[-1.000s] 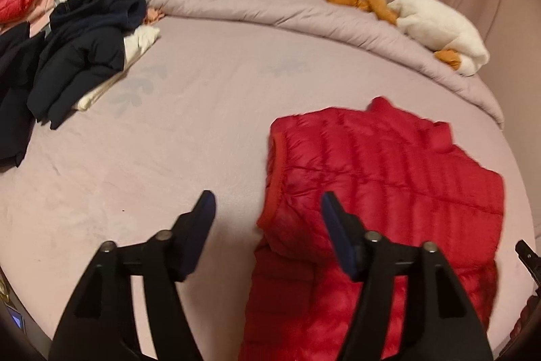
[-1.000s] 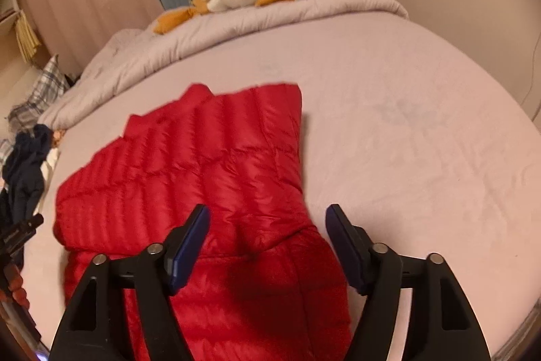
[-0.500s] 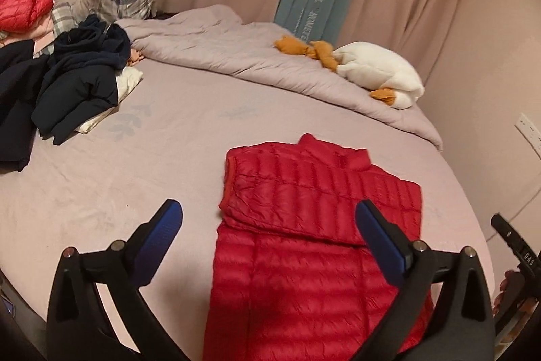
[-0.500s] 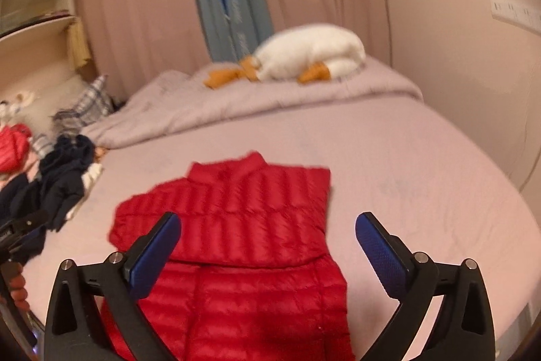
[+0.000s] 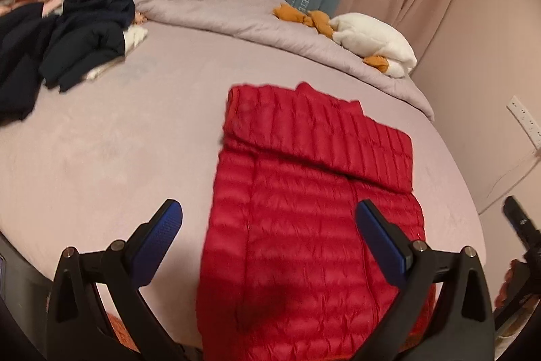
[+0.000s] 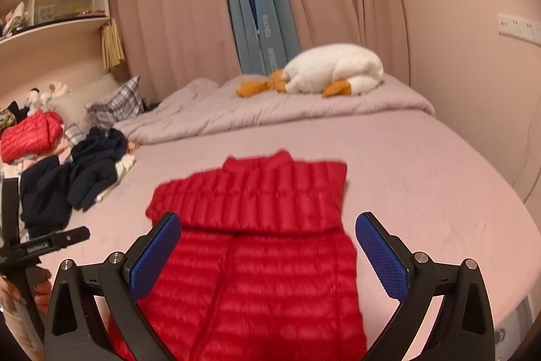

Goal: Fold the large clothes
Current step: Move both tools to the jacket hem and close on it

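Dark clothes pile (image 5: 67, 32) beside red jacket (image 5: 314, 208)

My left camera looks forward between my left tongs (image 5: 268, 242) from the bed's (image 5: 118, 137) near edge, angled down and close over the red jacket (image 5: 304, 208). My right camera sits beside it, behind my right tongs (image 6: 268, 254), aimed higher toward the curtains (image 6: 189, 5). Both share the jacket, bed and plush goose (image 6: 334, 68).
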`<state>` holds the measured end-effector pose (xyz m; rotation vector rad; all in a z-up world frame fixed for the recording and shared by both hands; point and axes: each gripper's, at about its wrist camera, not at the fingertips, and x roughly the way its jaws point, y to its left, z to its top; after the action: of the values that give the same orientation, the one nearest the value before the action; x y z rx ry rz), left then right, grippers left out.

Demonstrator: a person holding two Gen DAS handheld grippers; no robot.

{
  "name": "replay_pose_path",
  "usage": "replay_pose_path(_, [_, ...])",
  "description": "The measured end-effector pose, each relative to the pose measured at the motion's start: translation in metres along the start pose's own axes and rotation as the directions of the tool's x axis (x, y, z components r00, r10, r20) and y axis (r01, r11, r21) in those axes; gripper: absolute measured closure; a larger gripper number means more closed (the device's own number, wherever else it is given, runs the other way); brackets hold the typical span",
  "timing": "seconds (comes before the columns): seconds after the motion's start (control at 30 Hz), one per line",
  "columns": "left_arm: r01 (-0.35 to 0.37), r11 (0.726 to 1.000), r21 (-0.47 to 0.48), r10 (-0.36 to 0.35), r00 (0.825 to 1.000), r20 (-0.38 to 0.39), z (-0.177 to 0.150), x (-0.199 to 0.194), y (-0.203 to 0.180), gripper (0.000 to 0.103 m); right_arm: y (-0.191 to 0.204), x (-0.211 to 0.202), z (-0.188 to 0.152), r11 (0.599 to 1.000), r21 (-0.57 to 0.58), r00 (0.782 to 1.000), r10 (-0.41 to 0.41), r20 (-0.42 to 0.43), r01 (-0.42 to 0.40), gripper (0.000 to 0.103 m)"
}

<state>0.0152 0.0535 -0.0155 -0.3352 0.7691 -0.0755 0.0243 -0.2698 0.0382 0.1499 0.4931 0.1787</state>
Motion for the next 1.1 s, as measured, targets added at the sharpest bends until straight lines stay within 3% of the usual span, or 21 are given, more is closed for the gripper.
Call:
replay_pose_path(0.2, [0.016,0.999,-0.037,-0.018,0.999,-0.045,-0.03,0.001,0.012,0.001,-0.006,0.01,-0.037,0.999,-0.002,0.991,-0.035,-0.133,0.035,0.001])
replay_pose_path(0.4, [0.02,0.997,-0.077,-0.027,0.995,-0.092,-0.053,0.007,0.025,0.001,-0.025,0.015,-0.067,0.995,0.098,0.972,-0.009,-0.234,0.032,0.001])
replay_pose_path(0.6, [0.027,0.994,-0.109,-0.044,0.986,-0.159,-0.075,0.019,0.037,0.001,-0.04,0.018,-0.096,0.988,0.108,0.944,-0.068,-0.322,0.108,0.001])
replay_pose_path(0.87, [0.009,0.993,-0.119,-0.036,0.972,-0.231,-0.1,0.036,0.04,0.002,-0.055,0.019,-0.125,0.985,0.129,0.908,-0.047,-0.416,0.11,0.001])
replay_pose_path(1.1, [0.017,0.992,-0.125,-0.052,0.958,-0.282,-0.114,0.046,0.047,0.009,-0.057,0.023,-0.136,0.988,0.108,0.886,-0.045,-0.462,0.106,0.003])
